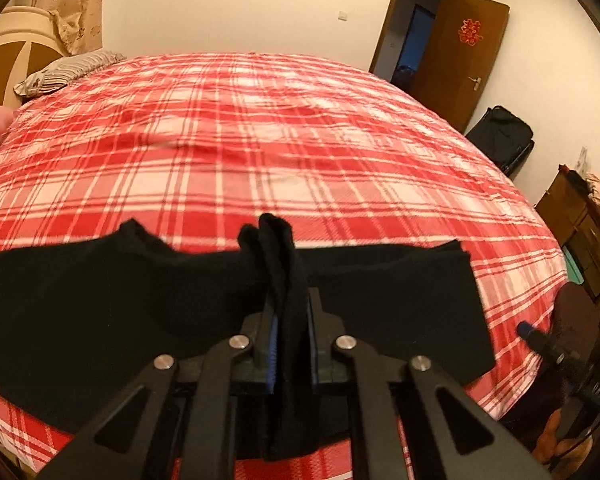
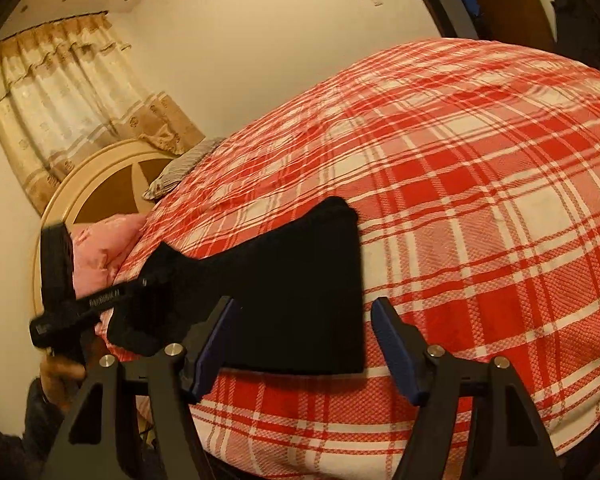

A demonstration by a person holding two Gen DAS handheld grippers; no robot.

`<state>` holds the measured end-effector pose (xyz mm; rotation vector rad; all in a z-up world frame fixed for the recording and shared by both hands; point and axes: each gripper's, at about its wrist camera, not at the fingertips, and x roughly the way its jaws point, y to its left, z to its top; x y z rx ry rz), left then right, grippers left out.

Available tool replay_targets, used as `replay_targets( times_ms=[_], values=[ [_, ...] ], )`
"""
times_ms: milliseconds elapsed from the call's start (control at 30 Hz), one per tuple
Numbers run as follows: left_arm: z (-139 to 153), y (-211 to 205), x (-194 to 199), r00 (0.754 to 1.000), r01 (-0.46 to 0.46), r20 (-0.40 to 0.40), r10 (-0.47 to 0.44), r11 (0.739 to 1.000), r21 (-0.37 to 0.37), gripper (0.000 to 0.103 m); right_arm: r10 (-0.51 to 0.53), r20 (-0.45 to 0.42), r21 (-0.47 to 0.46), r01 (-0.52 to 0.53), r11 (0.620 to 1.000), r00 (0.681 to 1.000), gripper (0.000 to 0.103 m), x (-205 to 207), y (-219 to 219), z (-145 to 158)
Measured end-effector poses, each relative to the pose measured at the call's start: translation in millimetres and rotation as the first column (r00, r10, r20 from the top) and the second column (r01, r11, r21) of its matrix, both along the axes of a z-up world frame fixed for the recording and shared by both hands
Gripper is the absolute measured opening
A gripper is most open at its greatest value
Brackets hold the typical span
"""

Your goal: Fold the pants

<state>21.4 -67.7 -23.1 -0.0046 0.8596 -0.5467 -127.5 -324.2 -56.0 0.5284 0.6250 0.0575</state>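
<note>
Black pants [image 1: 100,300] are being spread across the near edge of a bed [image 1: 260,140] covered in red plaid, a bunched fold being pinched by the left tongs [image 1: 290,320], while the right tongs [image 2: 304,344] are being held open above the fabric.

Bed [image 1: 260,128] w/ red-and-white plaid cover, surface rumpled, a few shallow creases across the middle. Black pants [image 1: 100,300] lie along the near edge, spread flat across the plaid, one bunched fold raised off the cloth near centre; in right wrist view the same pants [image 2: 300,300] sit as a flat dark slab close to the edge. At the head end: striped grey pillow [image 1: 72,70] against the headboard, pink bedding [image 2: 100,244] beside it at the corner.
</note>
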Motion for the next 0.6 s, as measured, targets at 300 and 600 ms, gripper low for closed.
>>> replay_targets(
  times_ms=[300, 600],
  values=[
    [54.8, -13.5, 14.1, 0.998, 0.065, 0.008, -0.064, 0.986, -0.157, 0.012, 0.254, 0.08, -0.093, -0.247, 0.965, 0.964, 0.036, -3.8, 54.9, 10.4],
    [90.8, -35.8, 5.5, 0.992, 0.125, 0.025, -0.123, 0.965, -0.23, 0.012, 0.468, 0.055, -0.365, -0.419, 0.832, 0.882, 0.036, 28.1, 148.7, -12.1]
  ],
)
